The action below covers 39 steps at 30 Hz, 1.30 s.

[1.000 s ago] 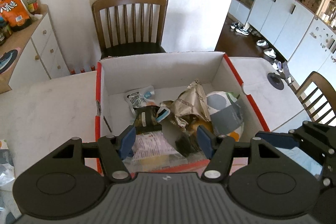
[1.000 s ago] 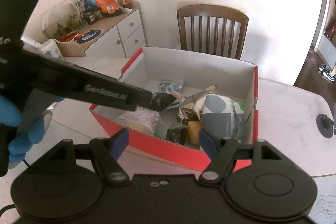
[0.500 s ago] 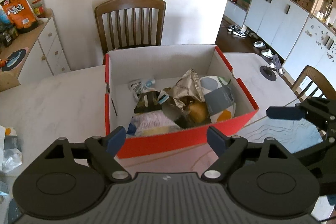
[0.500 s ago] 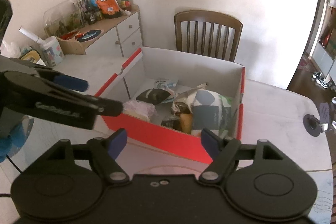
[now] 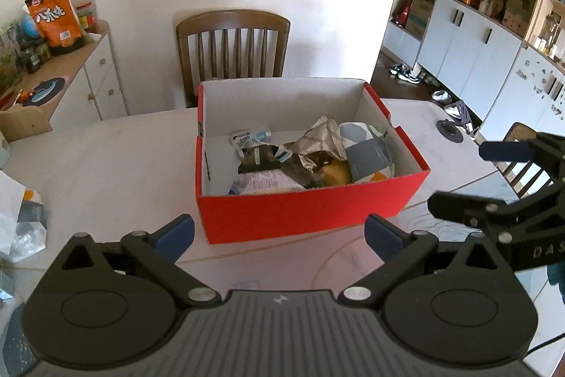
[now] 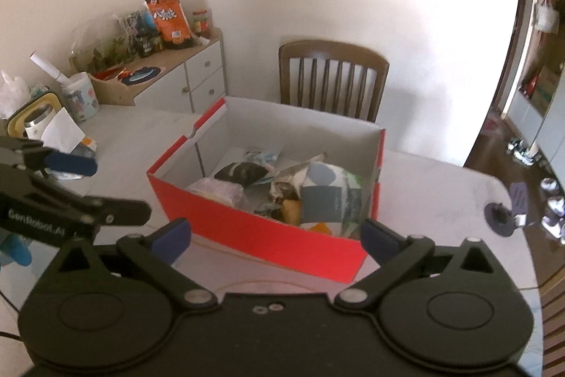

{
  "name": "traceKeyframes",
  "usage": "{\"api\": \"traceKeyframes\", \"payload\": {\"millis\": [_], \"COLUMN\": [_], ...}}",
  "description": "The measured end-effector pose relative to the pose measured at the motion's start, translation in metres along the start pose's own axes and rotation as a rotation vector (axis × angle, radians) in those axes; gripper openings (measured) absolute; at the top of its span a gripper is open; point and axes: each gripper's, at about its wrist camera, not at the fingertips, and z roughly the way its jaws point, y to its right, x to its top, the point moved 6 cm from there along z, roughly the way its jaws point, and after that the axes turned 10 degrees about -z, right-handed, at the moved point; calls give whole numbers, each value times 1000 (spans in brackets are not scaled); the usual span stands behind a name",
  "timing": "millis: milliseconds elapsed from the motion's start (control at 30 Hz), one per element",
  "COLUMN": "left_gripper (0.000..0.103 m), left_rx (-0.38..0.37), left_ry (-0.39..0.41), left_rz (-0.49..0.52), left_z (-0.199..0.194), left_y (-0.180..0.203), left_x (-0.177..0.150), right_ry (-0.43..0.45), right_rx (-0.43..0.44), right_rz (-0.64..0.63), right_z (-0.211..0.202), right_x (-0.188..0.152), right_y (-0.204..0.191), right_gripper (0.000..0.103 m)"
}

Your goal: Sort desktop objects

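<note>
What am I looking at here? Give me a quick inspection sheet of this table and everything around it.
Surface: pale marble-look table, one round mat edge near the camera.
Job's things: red box, open, holding snack packets, a crumpled foil wrapper and a grey-patterned pouch.
Clutter: white plastic bags at the table's left edge; a small black phone stand to the right of the box.
Grippers: left gripper open and empty, short of the box; right gripper open and empty too.
Cables: a thin dark cable at the left edge of the right view.
Surroundings: wooden chair behind the table, sideboard with an orange snack bag, white cupboards.
</note>
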Motion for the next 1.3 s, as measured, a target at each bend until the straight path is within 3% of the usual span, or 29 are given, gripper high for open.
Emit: {"api": "traceKeyframes", "payload": {"millis": [533,900,1300], "left_gripper": [103,103,103], "left_rx": [5,-33,-20], "left_ry": [20,-18,-52], "left_rz": [18,3,11], "left_z": [-23,-26,-19], "left_y": [10,16,20], "left_x": [-22,-31,-43], "right_ry": [0,-20,-36], "right_rx": [-23,-18,-29], "right_rz": [18,34,63], "right_z": [-12,-18,-23], "right_x": [-15,-21,-29], "right_y": [-3,-4,2], "right_gripper": [103,103,103]}}
